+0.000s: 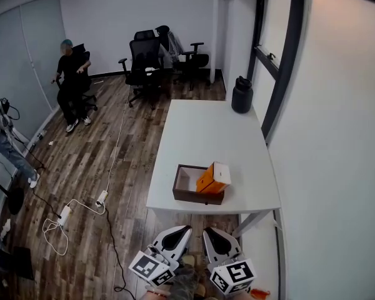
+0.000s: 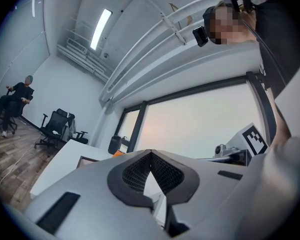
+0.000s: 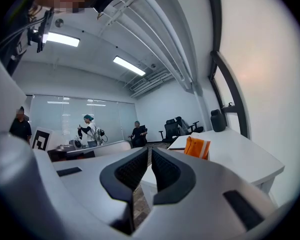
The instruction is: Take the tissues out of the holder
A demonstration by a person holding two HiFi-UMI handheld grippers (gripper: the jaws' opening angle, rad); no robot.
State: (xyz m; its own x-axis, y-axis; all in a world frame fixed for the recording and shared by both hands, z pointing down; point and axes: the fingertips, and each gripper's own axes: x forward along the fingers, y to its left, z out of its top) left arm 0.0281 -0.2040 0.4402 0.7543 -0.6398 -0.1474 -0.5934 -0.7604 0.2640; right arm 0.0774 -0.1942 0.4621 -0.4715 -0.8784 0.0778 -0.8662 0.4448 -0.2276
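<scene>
The orange pack of tissues point(image 1: 214, 178) stands tilted in the right-hand end of the brown holder point(image 1: 197, 198), its top sticking up above the rim. It sits just below the middle of the head view. The holder is an open dark box at the near edge of the white table point(image 1: 206, 130), and the rest of it looks empty.

So nothing of the task is done yet, as far as can be seen. The pack is in the holder and neither tool touches it.

The left gripper point(image 1: 185, 229) and the right gripper point(image 1: 209, 231) are side by side at the bottom of the head view, below the table edge and well apart from the holder. Each gripper's own view shows its jaws closed tip to tip with nothing between them. They point toward the table, where the orange pack shows beyond.

Everything is left to do: reach the table, open one tool, grip the pack and lift it clear.

A black jug point(image 1: 242, 95) stands at the table's far end, toward the upper right. Office chairs point(image 1: 144, 58) and a seated person point(image 1: 69, 74) are in the upper left, and cables point(image 1: 65, 214) lie on the floor at lower left.
</scene>
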